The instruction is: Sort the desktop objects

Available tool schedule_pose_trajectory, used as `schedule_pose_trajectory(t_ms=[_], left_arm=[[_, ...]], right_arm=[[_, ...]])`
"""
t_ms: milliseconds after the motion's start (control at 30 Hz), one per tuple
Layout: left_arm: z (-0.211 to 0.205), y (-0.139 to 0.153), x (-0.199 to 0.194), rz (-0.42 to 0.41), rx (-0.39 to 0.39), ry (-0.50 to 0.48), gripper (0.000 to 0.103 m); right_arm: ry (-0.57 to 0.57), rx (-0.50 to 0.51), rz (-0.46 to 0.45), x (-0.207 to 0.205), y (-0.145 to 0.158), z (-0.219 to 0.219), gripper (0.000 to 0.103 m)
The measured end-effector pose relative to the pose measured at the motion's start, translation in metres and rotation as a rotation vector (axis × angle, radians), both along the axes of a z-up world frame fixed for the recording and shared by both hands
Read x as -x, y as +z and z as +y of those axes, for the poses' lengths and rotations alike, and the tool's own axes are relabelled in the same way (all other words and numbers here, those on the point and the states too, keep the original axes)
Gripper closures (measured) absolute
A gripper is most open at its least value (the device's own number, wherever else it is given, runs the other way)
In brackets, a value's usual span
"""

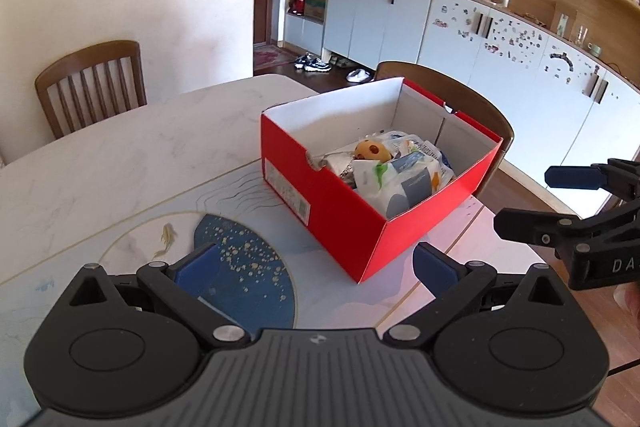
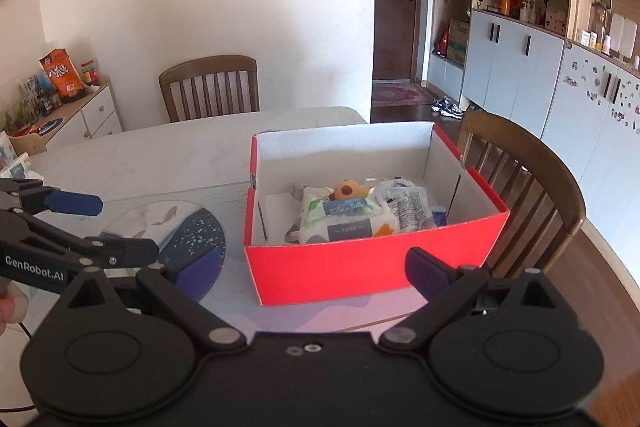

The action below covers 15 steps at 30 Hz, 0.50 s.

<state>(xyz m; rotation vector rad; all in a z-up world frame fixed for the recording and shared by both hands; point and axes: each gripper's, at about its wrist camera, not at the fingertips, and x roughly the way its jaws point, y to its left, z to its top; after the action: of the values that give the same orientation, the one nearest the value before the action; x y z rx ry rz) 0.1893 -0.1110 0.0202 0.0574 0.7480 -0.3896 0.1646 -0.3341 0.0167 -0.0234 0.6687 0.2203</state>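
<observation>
Red box at frame centre on the table holds packets; left claw and right claw both gape, empty.

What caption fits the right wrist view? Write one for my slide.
Open right gripper facing a red box of packets on the table.

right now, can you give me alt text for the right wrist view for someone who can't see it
An open red box sits on a white marble table, holding a tissue pack, a yellow toy and plastic packets. The right gripper hangs open and empty in front of it; the left gripper, also open, enters from the left.
</observation>
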Motion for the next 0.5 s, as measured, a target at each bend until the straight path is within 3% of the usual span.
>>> schedule_pose_trajectory(t_ms=[500], left_arm=[[0.0095,-0.0029,0.007,-0.007,-0.015,0.023,0.0]], right_arm=[[-0.006,-0.021,0.017,0.0076,-0.0042,0.009,0.004]])
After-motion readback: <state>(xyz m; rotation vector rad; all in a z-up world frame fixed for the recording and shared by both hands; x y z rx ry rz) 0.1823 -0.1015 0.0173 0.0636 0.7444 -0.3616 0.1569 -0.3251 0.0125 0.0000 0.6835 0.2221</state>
